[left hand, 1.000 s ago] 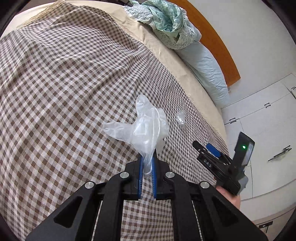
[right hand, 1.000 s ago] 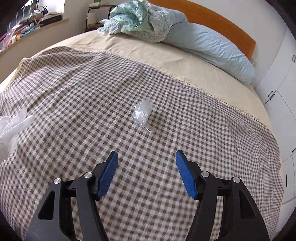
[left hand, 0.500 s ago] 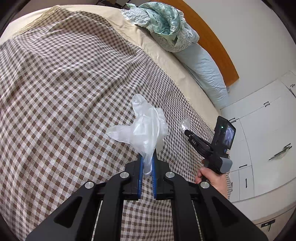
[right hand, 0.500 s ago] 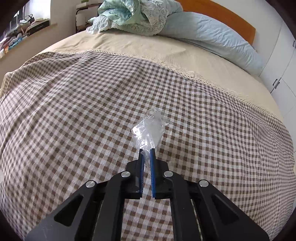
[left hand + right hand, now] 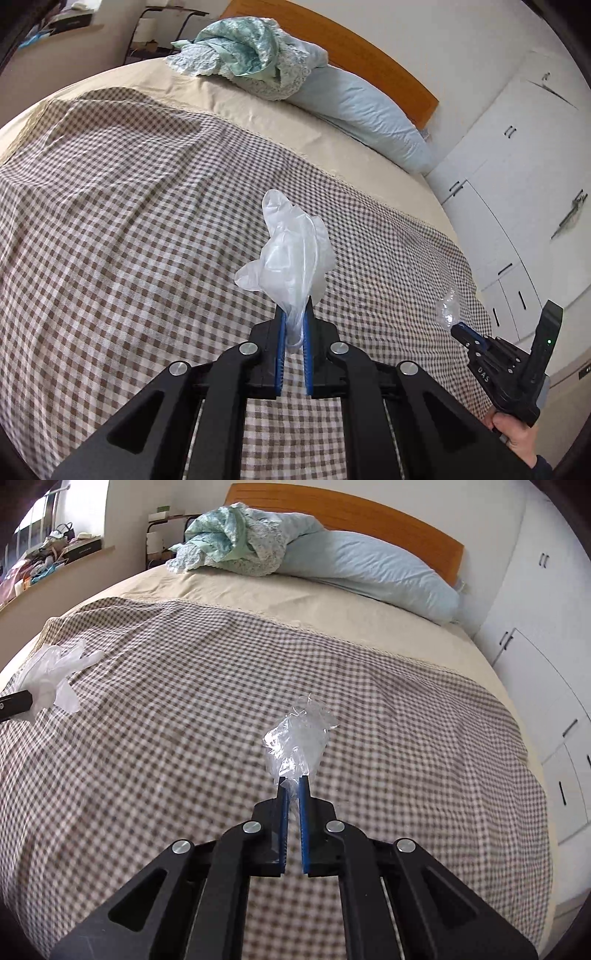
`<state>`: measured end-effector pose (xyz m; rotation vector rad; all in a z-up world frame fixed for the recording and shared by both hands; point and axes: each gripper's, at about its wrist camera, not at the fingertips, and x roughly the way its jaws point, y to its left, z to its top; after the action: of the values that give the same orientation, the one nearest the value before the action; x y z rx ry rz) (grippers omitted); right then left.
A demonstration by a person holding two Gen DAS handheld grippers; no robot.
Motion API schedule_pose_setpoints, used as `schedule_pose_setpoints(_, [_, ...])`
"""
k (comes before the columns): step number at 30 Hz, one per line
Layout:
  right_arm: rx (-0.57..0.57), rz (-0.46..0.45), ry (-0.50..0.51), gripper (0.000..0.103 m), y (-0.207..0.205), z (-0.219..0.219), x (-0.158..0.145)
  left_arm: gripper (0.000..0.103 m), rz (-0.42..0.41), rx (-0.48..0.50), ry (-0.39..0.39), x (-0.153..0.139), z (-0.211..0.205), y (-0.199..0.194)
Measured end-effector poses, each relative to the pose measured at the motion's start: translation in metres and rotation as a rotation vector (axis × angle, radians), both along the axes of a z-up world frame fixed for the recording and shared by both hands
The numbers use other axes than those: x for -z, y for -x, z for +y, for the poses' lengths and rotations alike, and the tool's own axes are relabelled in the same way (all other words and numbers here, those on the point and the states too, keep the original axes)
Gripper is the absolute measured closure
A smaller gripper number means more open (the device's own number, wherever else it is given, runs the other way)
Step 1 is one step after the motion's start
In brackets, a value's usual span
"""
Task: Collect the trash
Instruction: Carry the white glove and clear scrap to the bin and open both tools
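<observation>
Since a second ago, the right gripper point(image 5: 292, 781) is no longer standing wide above the wrapper point(image 5: 298, 740): its fingers point(image 5: 304, 797) are now pinching the clear crumpled wrapper, which is lifting clear of the checked blanket point(image 5: 184, 701). Both grippers are sitting higher over the bed than before. The left gripper point(image 5: 294, 314) is still holding its fingers point(image 5: 280, 332) narrow on the cuff of a white glove point(image 5: 291, 251), which is standing up above the blanket's middle. A hand point(image 5: 513, 434) is gripping the right tool's handle off the blanket's right edge. Beyond the blanket, a blue pillow point(image 5: 369, 568) and crumpled green cloth point(image 5: 236, 542) are lying by the headboard point(image 5: 369, 513).
</observation>
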<state>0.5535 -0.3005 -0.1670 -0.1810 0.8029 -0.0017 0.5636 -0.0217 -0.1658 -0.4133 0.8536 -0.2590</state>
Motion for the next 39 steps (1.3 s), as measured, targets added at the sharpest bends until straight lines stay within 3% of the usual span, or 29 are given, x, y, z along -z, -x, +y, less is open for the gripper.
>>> schedule_pose_setpoints(7, [0.134,-0.053,-0.003,0.098,0.14,-0.083,-0.027,0.098,-0.081,0.206,-0.084,-0.024,-0.087,0.06])
schedule_pose_setpoints(11, [0.219,-0.069,0.001,0.097,0.244,-0.135,-0.03,0.098,-0.14,0.399,-0.126,-0.035,-0.157,0.12])
schedule_pose_setpoints(16, [0.349,-0.034,-0.03,0.097,0.364,-0.195,0.002,0.098,-0.057,0.728,-0.118,-0.01,-0.26,0.225])
schedule_pose_setpoints(19, [0.425,-0.001,-0.079,0.097,0.425,-0.223,0.033,0.098,-0.048,0.897,-0.162,0.006,-0.316,0.289])
schedule_pose_setpoints(24, [0.518,0.014,-0.172,0.097,0.5,-0.253,0.079,0.098,0.078,1.101,-0.228,0.045,-0.401,0.36])
schedule_pose_setpoints(26, [0.546,0.007,-0.19,0.097,0.524,-0.261,0.092,0.097,0.098,1.179,-0.334,0.066,-0.434,0.39])
schedule_pose_setpoints(29, [0.568,0.03,-0.255,0.097,0.552,-0.271,0.118,0.096,0.063,1.28,-0.554,0.104,-0.472,0.435])
schedule_pose_setpoints(31, [0.575,0.06,-0.284,0.097,0.566,-0.27,0.14,0.096,0.099,1.365,-0.577,0.126,-0.489,0.455])
schedule_pose_setpoints(32, [0.578,0.076,-0.294,0.097,0.573,-0.27,0.151,0.096,0.16,1.398,-0.568,0.139,-0.496,0.46])
schedule_pose_setpoints(36, [0.6,0.105,-0.38,0.097,0.591,-0.268,0.19,0.096,0.364,1.403,-0.61,0.192,-0.52,0.465])
schedule_pose_setpoints(39, [0.638,0.107,-0.446,0.097,0.602,-0.271,0.211,0.095,0.438,1.389,-0.662,0.235,-0.531,0.471])
